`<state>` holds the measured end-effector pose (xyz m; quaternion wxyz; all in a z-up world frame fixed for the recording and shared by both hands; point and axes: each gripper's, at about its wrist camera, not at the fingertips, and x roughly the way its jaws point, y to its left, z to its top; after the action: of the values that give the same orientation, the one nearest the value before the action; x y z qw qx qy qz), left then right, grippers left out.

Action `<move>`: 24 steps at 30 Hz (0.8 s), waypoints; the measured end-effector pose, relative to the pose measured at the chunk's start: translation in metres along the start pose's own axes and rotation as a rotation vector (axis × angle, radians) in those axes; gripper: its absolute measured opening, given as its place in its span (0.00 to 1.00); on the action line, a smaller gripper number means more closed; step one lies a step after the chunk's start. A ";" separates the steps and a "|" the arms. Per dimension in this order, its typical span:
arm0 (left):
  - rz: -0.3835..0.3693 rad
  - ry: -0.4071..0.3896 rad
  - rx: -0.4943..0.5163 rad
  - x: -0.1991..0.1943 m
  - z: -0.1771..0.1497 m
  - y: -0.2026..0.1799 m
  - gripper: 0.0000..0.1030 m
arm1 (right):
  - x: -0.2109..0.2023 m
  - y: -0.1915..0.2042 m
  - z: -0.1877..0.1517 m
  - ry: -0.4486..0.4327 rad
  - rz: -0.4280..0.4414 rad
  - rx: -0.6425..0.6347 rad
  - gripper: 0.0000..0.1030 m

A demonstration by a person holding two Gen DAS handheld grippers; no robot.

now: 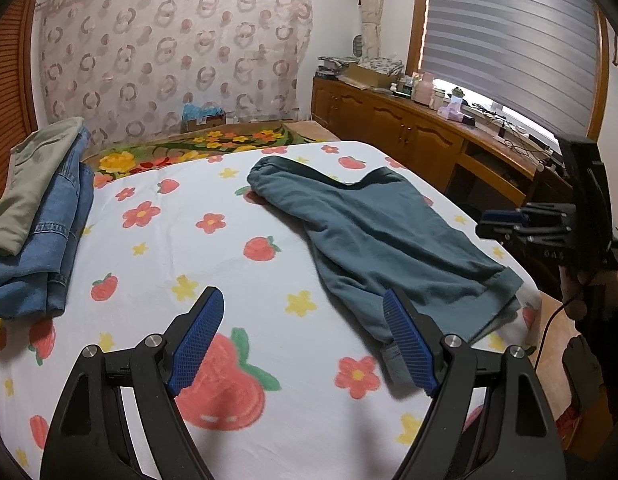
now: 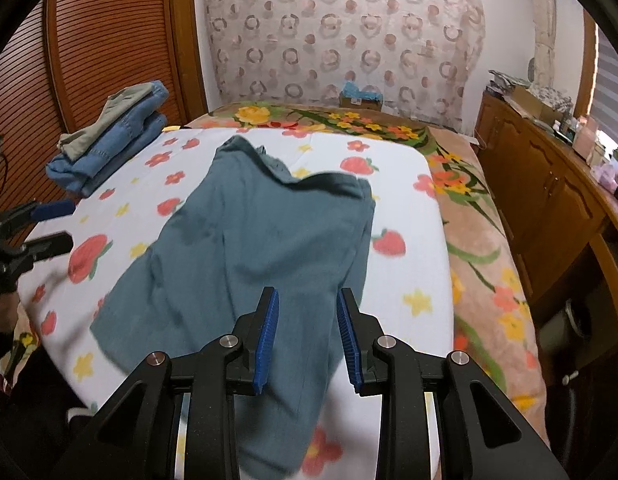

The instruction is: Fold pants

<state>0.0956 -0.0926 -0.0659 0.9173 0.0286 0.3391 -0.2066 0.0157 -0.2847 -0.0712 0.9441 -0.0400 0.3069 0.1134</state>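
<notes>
Left wrist view: nearest the camera, the left gripper [image 1: 299, 338] hovers over the strawberry-print sheet [image 1: 213, 248] with its jaws wide apart and nothing between them; its right pad sits just beside the near hem of the teal pants [image 1: 373, 232]. The pants lie flat, running diagonally from the far middle of the sheet toward its right edge, where the hem almost overhangs. The right gripper [image 1: 505, 222] shows at the right, off the bed's side. A stack of folded clothes [image 1: 41, 216] takes up the left margin.

Right wrist view: the right gripper [image 2: 307, 336] is nearest, jaws partly apart over a leg of the pants [image 2: 249, 248], not pressing on the cloth. The left gripper [image 2: 49, 226] waits at the left edge.

Risks, as I judge them: a pinch at the hem could catch the sheet along with the cloth and drag it; pulling toward the right edge could slide the pants off the bed; a grip on one layer only would skew the fold.

Room: the middle and left of the sheet lie free for folding; the clothes stack and the wooden cabinet [image 2: 549, 200] bound the sides.
</notes>
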 end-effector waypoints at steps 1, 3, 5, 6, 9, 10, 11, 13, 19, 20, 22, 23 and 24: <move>-0.002 0.001 0.002 -0.001 -0.001 -0.002 0.80 | -0.003 0.000 -0.003 -0.001 -0.002 0.002 0.30; -0.004 0.003 0.004 -0.002 -0.003 -0.006 0.80 | -0.009 -0.001 -0.012 0.000 -0.003 0.010 0.30; -0.005 0.006 0.007 -0.002 -0.005 -0.010 0.80 | -0.014 0.001 -0.016 -0.001 -0.004 0.018 0.30; -0.004 0.008 0.010 -0.003 -0.006 -0.013 0.80 | -0.018 0.000 -0.020 -0.002 -0.004 0.020 0.30; -0.006 0.015 0.014 -0.003 -0.009 -0.019 0.80 | -0.025 -0.002 -0.028 -0.004 -0.006 0.026 0.30; -0.007 0.018 0.015 -0.003 -0.010 -0.020 0.80 | -0.026 -0.001 -0.030 -0.003 -0.005 0.030 0.30; -0.009 0.020 0.014 -0.003 -0.010 -0.022 0.80 | -0.027 0.000 -0.033 -0.001 -0.005 0.034 0.30; -0.015 0.025 0.015 -0.002 -0.011 -0.025 0.80 | -0.028 0.001 -0.037 0.004 -0.004 0.039 0.30; -0.019 0.049 0.038 0.006 -0.012 -0.033 0.80 | -0.030 0.002 -0.043 0.006 0.014 0.070 0.30; -0.021 0.054 0.040 0.007 -0.013 -0.034 0.80 | -0.030 0.002 -0.044 0.007 0.017 0.074 0.30; -0.024 0.064 0.043 0.011 -0.014 -0.036 0.80 | -0.029 0.001 -0.045 0.012 0.021 0.080 0.30; -0.027 0.070 0.044 0.013 -0.014 -0.037 0.80 | -0.028 0.001 -0.046 0.015 0.022 0.083 0.30; -0.030 0.077 0.044 0.016 -0.015 -0.038 0.80 | -0.027 0.000 -0.046 0.018 0.023 0.085 0.30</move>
<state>0.0819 -0.1301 -0.0841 0.8994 0.0517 0.3701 -0.2268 -0.0317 -0.2962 -0.0925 0.9408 0.0025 0.3204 0.1109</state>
